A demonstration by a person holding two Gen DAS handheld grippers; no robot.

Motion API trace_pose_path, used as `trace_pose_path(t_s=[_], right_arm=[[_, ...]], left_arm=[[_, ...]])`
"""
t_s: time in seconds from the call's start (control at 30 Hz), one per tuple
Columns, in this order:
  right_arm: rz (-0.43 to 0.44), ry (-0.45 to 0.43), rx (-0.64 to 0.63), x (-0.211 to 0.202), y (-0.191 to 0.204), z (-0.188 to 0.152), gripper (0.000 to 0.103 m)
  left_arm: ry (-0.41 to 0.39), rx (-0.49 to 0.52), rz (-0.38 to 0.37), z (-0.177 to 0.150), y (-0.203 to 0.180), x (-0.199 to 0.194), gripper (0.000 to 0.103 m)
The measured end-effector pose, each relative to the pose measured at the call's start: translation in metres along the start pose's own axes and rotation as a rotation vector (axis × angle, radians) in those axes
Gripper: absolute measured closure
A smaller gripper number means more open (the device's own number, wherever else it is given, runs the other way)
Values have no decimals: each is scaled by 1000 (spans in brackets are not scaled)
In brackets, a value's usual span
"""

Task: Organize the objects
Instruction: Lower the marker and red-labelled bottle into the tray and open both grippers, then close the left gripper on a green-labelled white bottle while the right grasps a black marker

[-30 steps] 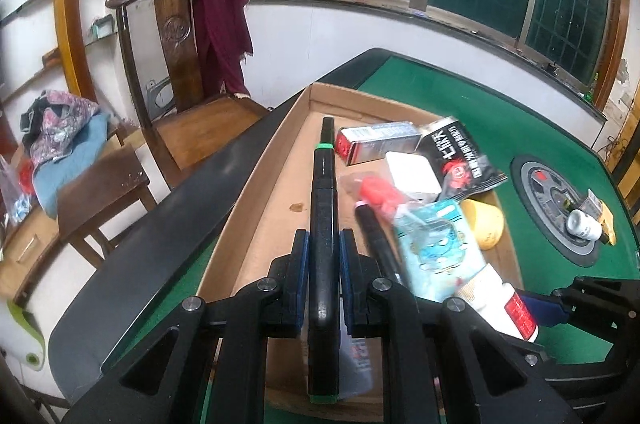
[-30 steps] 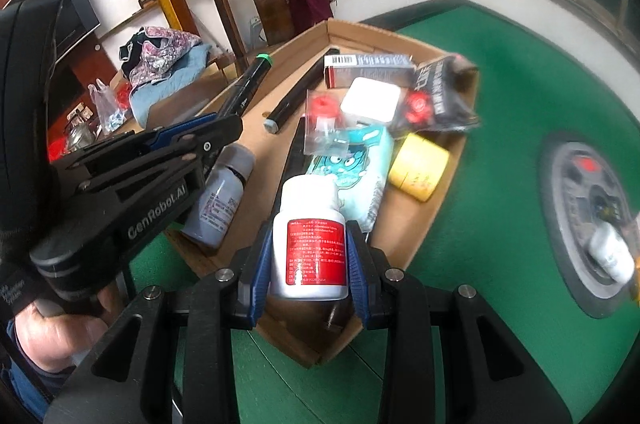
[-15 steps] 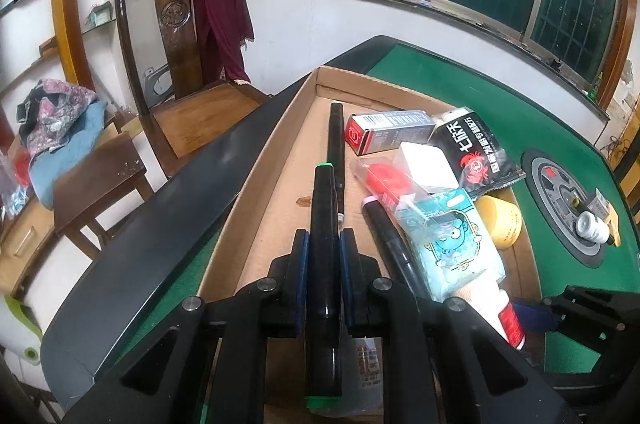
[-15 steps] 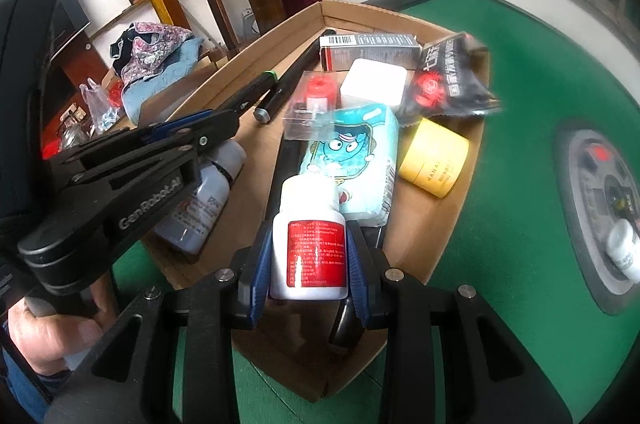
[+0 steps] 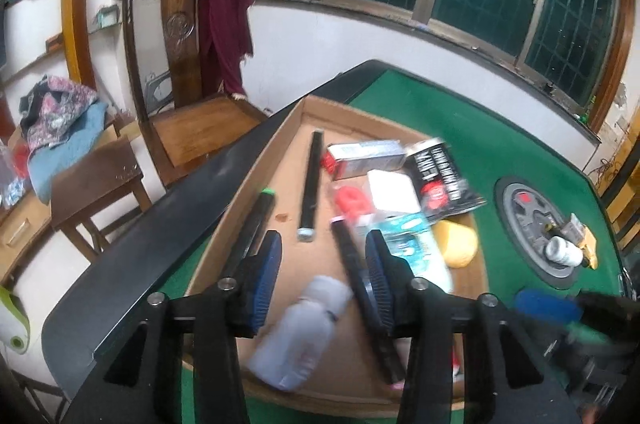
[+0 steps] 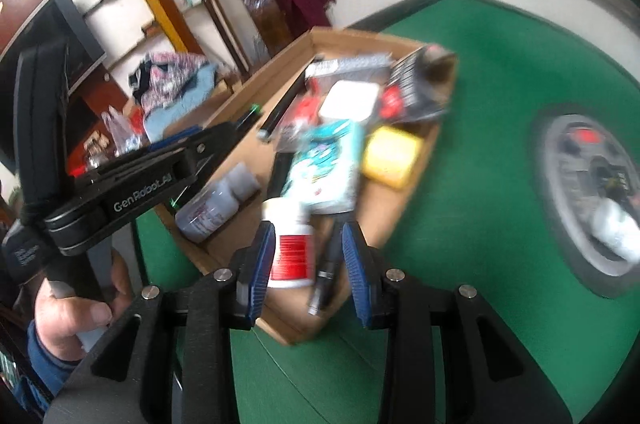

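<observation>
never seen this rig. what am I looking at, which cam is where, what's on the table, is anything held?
No robot arm here: a person holds a handheld two-finger claw in each hand. Each claw carries a fisheye camera that looks forward along its fingers, so each picture shows its own two blue-padded fingers at the bottom.

The left wrist view shows the left claw open and empty over a cardboard box on a green table. A green-tipped black marker lies along the box wall by its left finger.

The right wrist view shows the right claw also open. A white bottle with a red label sits in the box between its fingers, leaning against the left pad; the blur hides whether it is fully let go. The person's hand gripping the left claw appears at the left.

Also in the box: a pale bottle, a yellow jar and assorted packets.
</observation>
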State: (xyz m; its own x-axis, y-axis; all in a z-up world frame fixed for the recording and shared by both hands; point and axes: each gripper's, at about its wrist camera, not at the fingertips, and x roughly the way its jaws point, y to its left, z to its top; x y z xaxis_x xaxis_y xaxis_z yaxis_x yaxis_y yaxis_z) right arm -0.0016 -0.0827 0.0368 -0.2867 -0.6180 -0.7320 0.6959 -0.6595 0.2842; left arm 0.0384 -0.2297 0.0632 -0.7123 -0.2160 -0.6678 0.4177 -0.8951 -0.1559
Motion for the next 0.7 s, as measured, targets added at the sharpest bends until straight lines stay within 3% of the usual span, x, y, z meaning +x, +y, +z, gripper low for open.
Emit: trace_pose_path(t_s=[0.23, 0.37, 0.53, 0.7], right_arm=[[-154, -111, 168, -63, -115, 8, 61], [-280, -90, 254, -67, -183, 8, 58], [-271, -78, 300, -59, -220, 4, 58], [-216, -53, 316, -49, -220, 0, 58]], left_arm=[[-22, 61, -100, -5, -51, -22, 64], [-13, 101, -151, -9, -82, -25, 64], [21, 169, -178, -17, -114, -21, 64], [46, 200, -199, -26, -131, -21, 64]])
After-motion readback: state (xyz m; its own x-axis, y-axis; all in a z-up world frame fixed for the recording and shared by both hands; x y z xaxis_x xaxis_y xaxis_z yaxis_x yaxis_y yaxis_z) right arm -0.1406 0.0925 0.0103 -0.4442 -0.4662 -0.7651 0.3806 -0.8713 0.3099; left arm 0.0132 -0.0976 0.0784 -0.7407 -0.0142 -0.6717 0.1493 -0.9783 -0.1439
